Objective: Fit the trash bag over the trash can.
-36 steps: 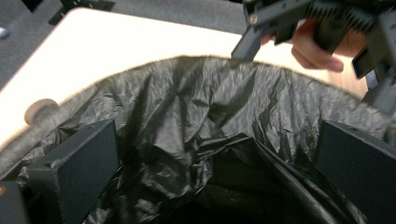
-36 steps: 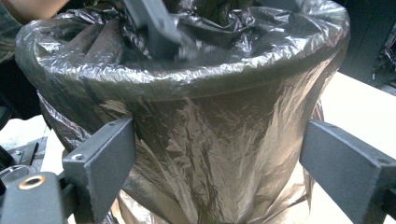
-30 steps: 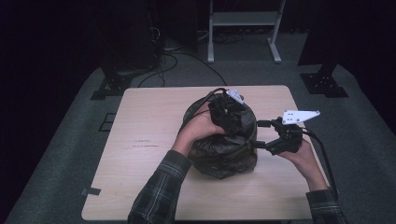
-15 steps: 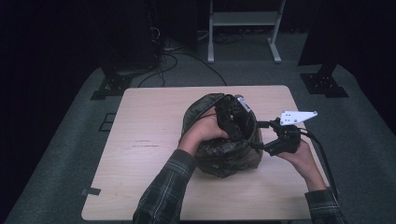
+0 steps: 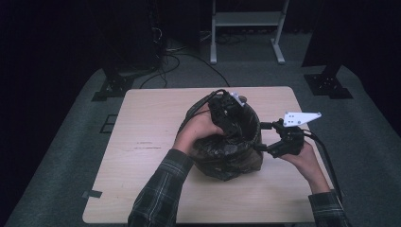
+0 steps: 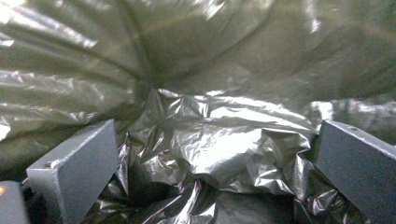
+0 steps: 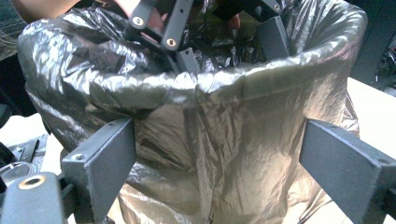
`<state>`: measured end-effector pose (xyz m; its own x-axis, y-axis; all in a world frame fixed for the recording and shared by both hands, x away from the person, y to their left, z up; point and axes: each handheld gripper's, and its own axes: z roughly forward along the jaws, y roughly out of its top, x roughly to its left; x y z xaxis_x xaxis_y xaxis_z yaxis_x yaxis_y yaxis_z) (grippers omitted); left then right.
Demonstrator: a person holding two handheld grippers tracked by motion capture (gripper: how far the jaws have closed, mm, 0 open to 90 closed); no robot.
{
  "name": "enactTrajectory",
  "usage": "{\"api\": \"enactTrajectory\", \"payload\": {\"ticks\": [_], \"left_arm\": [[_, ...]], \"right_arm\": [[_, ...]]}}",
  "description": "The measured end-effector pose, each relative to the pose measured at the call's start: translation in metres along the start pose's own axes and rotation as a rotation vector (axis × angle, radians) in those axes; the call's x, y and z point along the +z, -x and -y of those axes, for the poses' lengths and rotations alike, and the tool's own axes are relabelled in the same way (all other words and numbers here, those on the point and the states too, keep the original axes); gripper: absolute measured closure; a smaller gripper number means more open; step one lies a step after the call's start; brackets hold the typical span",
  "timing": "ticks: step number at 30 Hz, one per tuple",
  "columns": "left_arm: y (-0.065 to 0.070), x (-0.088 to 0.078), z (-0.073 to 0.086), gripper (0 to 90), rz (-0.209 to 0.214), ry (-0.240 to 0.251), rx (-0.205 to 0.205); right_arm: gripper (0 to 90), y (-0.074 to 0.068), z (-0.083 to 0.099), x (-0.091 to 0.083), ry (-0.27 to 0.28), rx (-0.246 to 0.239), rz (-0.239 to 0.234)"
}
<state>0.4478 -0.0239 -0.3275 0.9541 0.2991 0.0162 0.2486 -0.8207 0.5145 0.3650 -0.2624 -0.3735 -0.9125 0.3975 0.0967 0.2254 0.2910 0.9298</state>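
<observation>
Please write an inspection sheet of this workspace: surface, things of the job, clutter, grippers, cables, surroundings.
Surface: light wooden table, faint marks on its left half.
Job's things: dark plastic bag lining a container, mouth open, film crinkled.
Clutter: nothing seen.
Grippers: left gripper reaches down into the bag's mouth, jaws open; right gripper at the bag's outer side, jaws open, not touching.
Cables: one cable trails from the right gripper; more on the floor.
Surroundings: grey carpet, white stand, dark backdrop.
</observation>
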Motion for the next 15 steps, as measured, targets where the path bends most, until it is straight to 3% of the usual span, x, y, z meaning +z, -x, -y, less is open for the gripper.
{"api": "enactTrajectory", "payload": {"ticks": [8, 10, 15], "left_arm": [[-0.013, 0.004, 0.003, 0.0, -0.055, -0.044, -0.018], [-0.013, 0.003, 0.004, 0.0, -0.046, -0.041, -0.020], [0.003, 0.001, 0.001, 0.0, -0.005, -0.035, 0.028]], "right_arm": [[9.7, 0.001, -0.001, -0.002, 0.000, -0.004, 0.003], [9.7, 0.000, -0.001, -0.004, 0.003, -0.005, 0.005], [9.6, -0.001, -0.002, -0.005, 0.006, -0.011, 0.007]]}}
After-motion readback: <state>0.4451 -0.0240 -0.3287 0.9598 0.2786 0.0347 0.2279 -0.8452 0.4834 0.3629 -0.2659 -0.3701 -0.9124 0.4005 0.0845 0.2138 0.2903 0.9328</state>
